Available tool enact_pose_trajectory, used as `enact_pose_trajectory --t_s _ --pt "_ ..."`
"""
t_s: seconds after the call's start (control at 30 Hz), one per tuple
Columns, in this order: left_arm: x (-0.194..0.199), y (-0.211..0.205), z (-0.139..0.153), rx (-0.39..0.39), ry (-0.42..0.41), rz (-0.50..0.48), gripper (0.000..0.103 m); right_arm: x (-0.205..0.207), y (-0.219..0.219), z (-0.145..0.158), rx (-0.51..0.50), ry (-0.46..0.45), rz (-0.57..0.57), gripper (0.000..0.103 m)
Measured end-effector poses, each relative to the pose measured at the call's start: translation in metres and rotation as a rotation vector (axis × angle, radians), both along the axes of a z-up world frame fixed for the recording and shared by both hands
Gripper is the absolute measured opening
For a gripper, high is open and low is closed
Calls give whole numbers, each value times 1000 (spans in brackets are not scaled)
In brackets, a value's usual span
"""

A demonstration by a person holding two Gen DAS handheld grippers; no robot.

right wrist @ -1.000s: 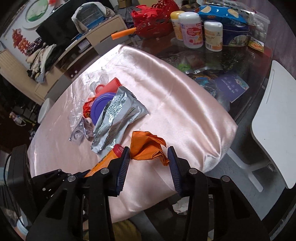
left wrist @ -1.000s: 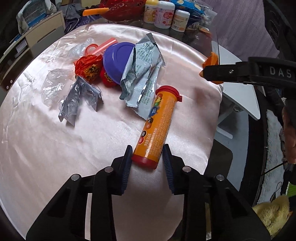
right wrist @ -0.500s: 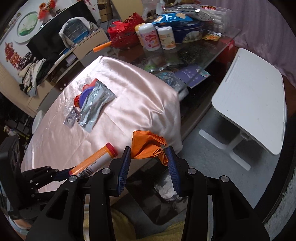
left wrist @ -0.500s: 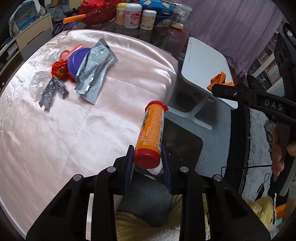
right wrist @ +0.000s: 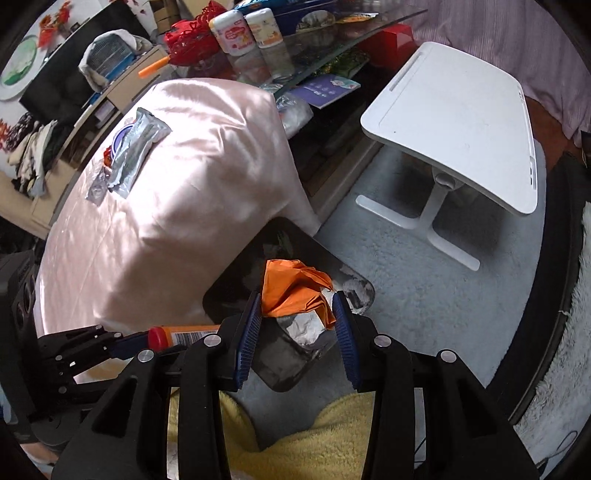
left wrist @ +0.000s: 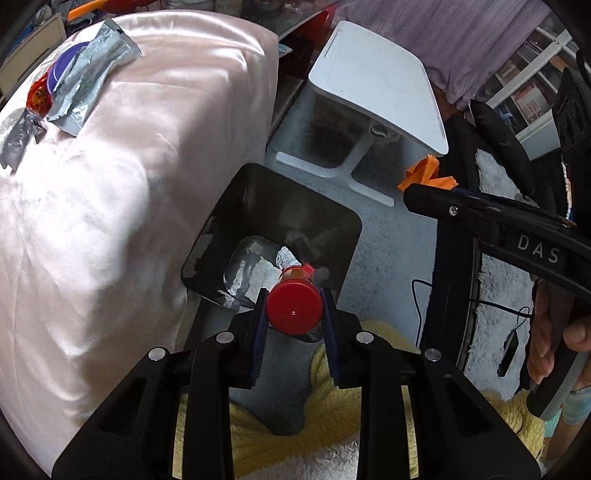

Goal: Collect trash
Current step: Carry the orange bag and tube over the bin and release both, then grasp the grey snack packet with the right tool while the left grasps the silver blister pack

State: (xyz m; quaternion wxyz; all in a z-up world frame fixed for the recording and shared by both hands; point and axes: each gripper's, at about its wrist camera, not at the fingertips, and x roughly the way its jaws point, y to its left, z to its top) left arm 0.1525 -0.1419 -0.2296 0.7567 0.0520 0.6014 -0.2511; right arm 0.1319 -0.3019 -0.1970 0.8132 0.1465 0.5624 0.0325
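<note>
My left gripper point(left wrist: 293, 314) is shut on an orange candy tube with a red cap point(left wrist: 293, 311), pointing it end-down over the black trash bin point(left wrist: 328, 221) on the floor. The tube also shows in the right wrist view point(right wrist: 177, 336). My right gripper point(right wrist: 297, 325) is shut on a crumpled orange wrapper point(right wrist: 291, 291) above the same bin point(right wrist: 236, 284). The wrapper also shows in the left wrist view point(left wrist: 424, 175). White scraps point(left wrist: 258, 273) lie in the bin. Silver wrappers point(left wrist: 92, 70), a purple lid point(left wrist: 59, 72) and a red wrapper point(left wrist: 38, 98) lie on the pink tablecloth point(left wrist: 110, 221).
A white side table point(left wrist: 376, 74) stands on the grey carpet beyond the bin. Bottles and jars point(right wrist: 242, 33) stand on the glass table behind the cloth. A yellow fluffy blanket point(right wrist: 314, 435) lies below both grippers. A black curved frame point(left wrist: 454, 258) stands at right.
Both grippers have left the table and swung right and down over the bin, carrying the tube and the orange wrapper. The tube now points downward into the bin.
</note>
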Motion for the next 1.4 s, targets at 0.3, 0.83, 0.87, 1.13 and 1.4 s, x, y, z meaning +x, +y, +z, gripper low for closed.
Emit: enact_pose_trajectory --t_s 0.3,0.83,0.87,1.13,1.4 --pt "11 -16 -16 52 -22 -30 26 8 6 -28 77 94 -1 41" --pt "29 -10 -12 20 -12 -21 48 33 9 -29 91 127 -36 59" --pt "30 -7 -8 14 -14 -14 51 35 8 -27 91 123 -39 61" --pt "44 39 37 -29 -93 83 75 59 1 15 76 5 -65 84" --pt "70 106 74 -15 -179 260 77 100 29 47 110 -68 5 84"
